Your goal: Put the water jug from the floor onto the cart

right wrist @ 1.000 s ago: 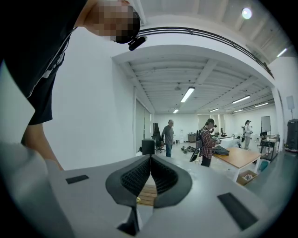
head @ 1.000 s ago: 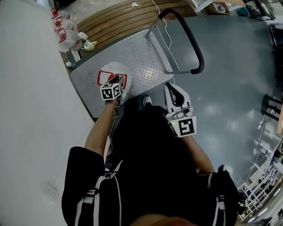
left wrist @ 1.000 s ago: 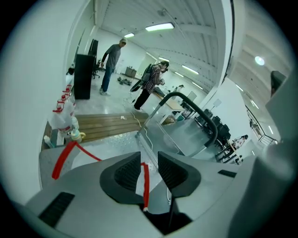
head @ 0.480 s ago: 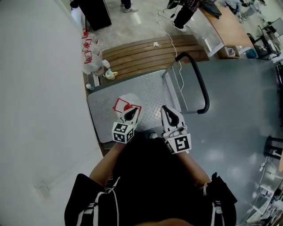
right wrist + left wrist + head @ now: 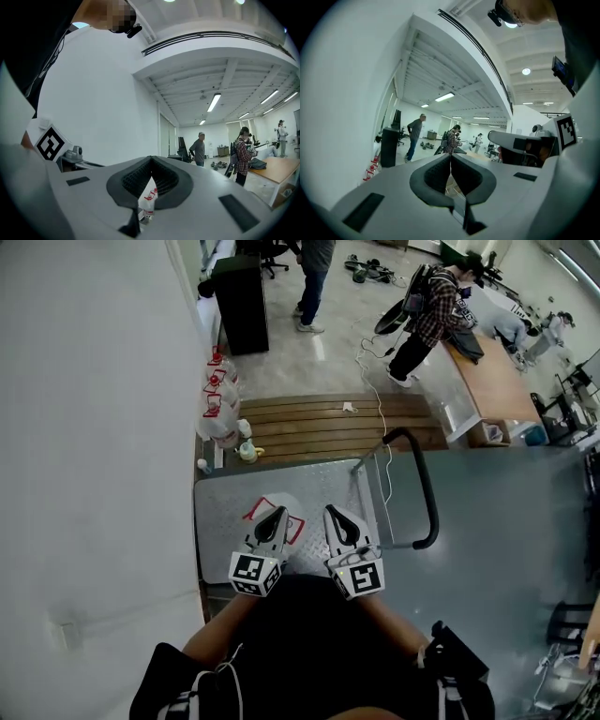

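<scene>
Water jug (image 5: pixel 292 506) sits on the cart (image 5: pixel 230 512), on the deck's near half and clear of the rims; seen from above it seems upright, red carry handle on top. Placement looks done. The left gripper (image 5: pixel 277 514) hangs directly above the jug; its jaws have just been closing and now meet with nothing between them. The right gripper (image 5: pixel 330 513) hangs over the deck just beside it, jaws also together and empty. Likely risks: a careless drop of the left gripper clips the handle and tips the jug, since the deck has no side rail. If the cart is pushed by its push bar (image 5: pixel 427 502), the jug may slide on the plate. A cable (image 5: pixel 375 381) lies beyond the cart's far edge and could snag a wheel.
</scene>
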Demonstrator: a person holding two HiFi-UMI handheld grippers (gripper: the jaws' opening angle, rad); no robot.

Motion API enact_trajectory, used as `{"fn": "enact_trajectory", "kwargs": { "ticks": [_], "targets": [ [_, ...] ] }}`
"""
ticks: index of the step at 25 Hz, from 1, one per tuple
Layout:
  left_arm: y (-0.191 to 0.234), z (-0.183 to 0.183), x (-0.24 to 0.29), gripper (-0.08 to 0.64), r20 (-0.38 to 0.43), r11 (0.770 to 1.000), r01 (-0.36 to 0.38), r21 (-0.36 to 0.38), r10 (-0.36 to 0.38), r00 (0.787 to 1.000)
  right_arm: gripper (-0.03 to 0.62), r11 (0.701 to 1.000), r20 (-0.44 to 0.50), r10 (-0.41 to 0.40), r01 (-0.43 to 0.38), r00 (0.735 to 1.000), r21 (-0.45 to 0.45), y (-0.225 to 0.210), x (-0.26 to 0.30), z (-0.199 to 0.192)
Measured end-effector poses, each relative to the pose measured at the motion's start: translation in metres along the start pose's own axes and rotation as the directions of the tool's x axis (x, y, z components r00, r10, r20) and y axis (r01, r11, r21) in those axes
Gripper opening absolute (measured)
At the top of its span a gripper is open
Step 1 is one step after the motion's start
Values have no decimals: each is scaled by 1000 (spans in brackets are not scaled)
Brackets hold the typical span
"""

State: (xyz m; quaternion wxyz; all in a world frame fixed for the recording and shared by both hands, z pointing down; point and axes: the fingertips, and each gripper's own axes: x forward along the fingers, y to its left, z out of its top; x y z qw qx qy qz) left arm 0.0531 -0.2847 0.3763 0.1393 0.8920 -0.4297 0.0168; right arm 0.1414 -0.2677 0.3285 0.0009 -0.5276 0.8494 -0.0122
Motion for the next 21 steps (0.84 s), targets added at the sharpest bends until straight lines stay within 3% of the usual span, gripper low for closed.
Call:
{"fn": "enact_trajectory", "kwargs": {
  "ticks": [7, 21],
  "targets": [
    [3, 2, -4, 21, 11, 999, -42, 16, 42, 999, 18, 1000, -4, 15, -15, 1000, -12, 0, 2, 3],
    [-11, -1, -11, 21, 4, 998, -49, 39, 49, 999, 18, 1000, -14, -18, 18, 1000, -10, -2, -15, 1]
  ]
}}
